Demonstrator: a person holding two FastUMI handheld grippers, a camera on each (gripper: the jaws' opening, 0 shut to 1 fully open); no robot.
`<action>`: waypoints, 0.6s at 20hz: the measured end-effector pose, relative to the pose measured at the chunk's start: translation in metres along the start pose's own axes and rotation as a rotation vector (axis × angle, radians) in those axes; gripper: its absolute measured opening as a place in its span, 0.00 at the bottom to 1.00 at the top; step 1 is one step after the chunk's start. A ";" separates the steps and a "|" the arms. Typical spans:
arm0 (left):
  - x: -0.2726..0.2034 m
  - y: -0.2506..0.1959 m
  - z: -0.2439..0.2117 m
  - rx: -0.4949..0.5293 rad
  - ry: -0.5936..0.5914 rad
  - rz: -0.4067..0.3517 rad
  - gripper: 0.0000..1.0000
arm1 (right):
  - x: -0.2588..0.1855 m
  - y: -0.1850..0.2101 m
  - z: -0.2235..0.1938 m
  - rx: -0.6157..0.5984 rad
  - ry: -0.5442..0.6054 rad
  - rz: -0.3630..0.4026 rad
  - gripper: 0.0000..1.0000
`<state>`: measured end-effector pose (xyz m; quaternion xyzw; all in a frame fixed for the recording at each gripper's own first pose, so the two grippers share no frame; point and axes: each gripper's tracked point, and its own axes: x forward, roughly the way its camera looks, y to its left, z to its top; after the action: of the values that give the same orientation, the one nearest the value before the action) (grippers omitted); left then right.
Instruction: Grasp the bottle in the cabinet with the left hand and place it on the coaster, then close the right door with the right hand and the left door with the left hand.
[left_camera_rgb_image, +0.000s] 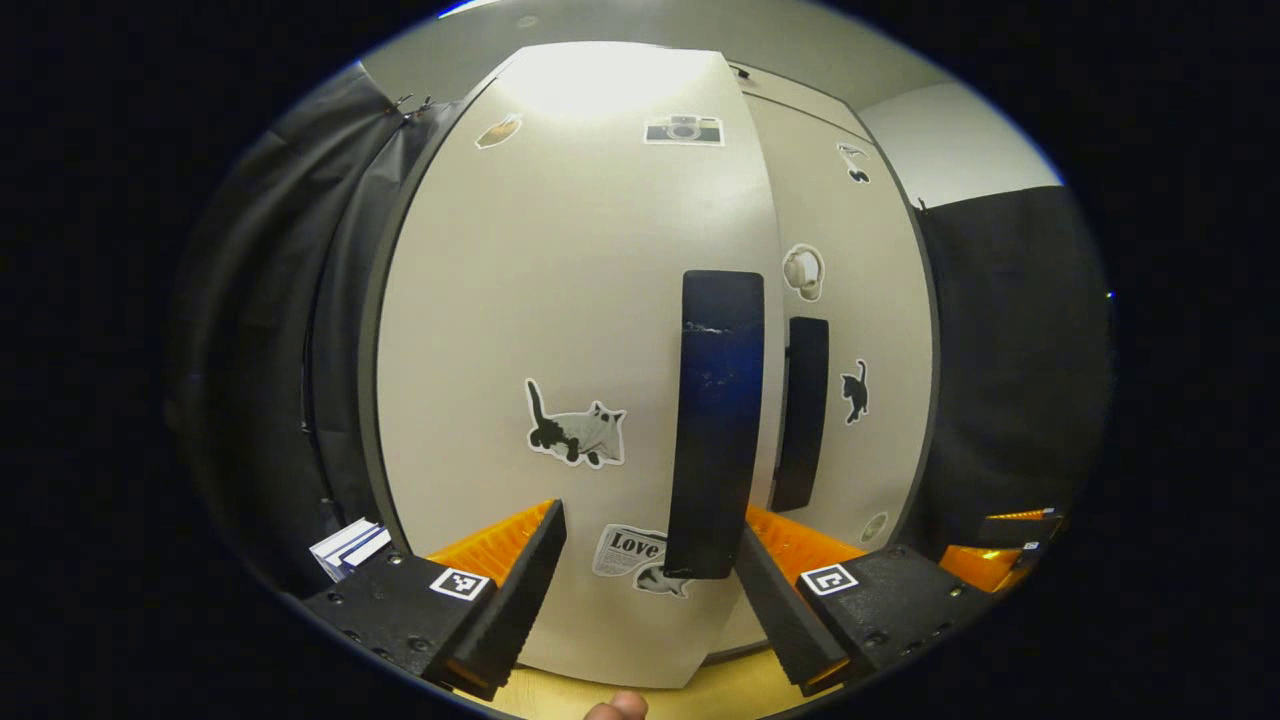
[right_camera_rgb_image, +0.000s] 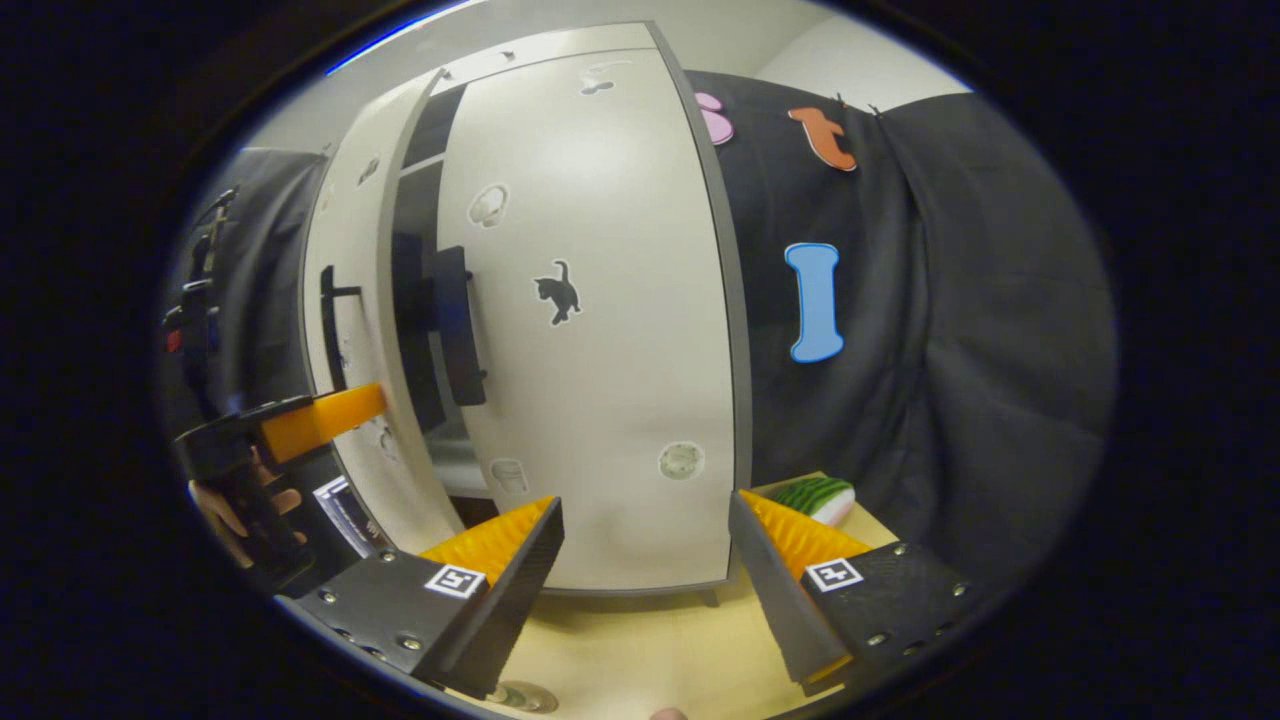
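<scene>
Pale yellow wood bench (right_camera_rgb_image: 640, 640) runs under the cabinet, bare in front of the doors. Black cloth wall (right_camera_rgb_image: 950, 330) hangs to the right of the cabinet, and more of it shows to the left in the left gripper view. White ceiling above.

Cabinet: light grey doors with dark edges, stickers on both. In the left gripper view the left door (left_camera_rgb_image: 560, 330) fills the near field, its tall dark handle (left_camera_rgb_image: 715, 420) close to the camera. The right door (left_camera_rgb_image: 850, 340) sits just beyond, its own dark handle (left_camera_rgb_image: 800, 410) alongside. In the right gripper view a dark gap shows between the two doors, so the left door is not fully shut; the right door (right_camera_rgb_image: 600, 330) looks closed against the frame.

Left gripper (left_camera_rgb_image: 650, 590): low, pointed at the left door, jaws spread wide and empty. The handle's lower end hangs just above the right-hand finger; cannot tell whether it touches. In the right gripper view the same tool appears far left, held by a hand (right_camera_rgb_image: 235, 505), its finger tip at the left door.

Right gripper (right_camera_rgb_image: 645, 580): low over the bench, facing the right door, jaws wide apart, holding nothing.

A green striped object (right_camera_rgb_image: 820, 497) lies on the bench at the cabinet's right. A round rim (right_camera_rgb_image: 520, 697) shows at the near edge, under the right gripper; cannot tell if it is the coaster. Bottle's place cannot be made out.
</scene>
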<state>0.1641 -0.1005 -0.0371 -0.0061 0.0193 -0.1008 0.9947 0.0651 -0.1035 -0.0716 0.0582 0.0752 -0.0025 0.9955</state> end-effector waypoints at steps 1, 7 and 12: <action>0.005 0.000 0.001 0.010 -0.003 0.010 0.97 | -0.002 0.001 -0.001 -0.002 0.002 0.004 0.98; 0.024 -0.001 -0.001 0.003 -0.009 0.043 0.98 | -0.015 0.009 -0.001 -0.010 0.002 0.027 1.00; 0.008 -0.007 -0.001 -0.017 -0.008 0.043 0.95 | -0.027 0.015 0.009 -0.015 -0.014 0.053 1.00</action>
<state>0.1707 -0.1090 -0.0387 -0.0148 0.0165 -0.0791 0.9966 0.0405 -0.0894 -0.0569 0.0526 0.0666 0.0241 0.9961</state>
